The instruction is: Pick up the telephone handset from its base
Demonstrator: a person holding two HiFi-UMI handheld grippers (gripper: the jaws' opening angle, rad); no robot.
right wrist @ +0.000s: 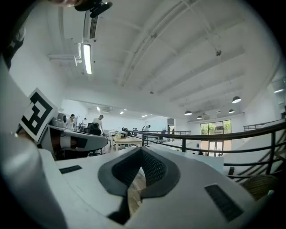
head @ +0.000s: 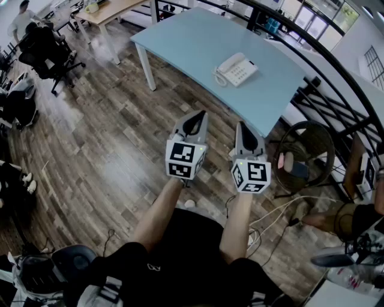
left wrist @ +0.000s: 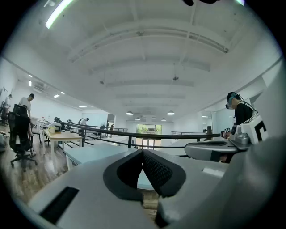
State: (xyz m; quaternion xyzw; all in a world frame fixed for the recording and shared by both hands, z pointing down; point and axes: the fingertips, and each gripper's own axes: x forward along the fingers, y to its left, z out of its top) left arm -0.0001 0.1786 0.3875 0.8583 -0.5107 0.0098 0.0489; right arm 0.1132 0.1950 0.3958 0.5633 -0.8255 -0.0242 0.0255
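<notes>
A white telephone (head: 236, 69) sits on the light blue table (head: 192, 42), with its handset (head: 222, 73) resting along the base's left side. Both grippers are held level above the wood floor, short of the table's near edge and well apart from the phone. My left gripper (head: 198, 115) is shut, its dark pads meeting at the tip (left wrist: 143, 153) with nothing between them. My right gripper (head: 242, 127) is also shut and empty, its pads touching (right wrist: 141, 151). Neither gripper view shows the phone.
A black railing (head: 336, 57) curves behind the table. A round chair (head: 305, 150) stands at the right by the table's corner, with cables (head: 282, 210) on the floor. Black office chairs (head: 45, 51) and a wooden desk (head: 111, 9) stand far left.
</notes>
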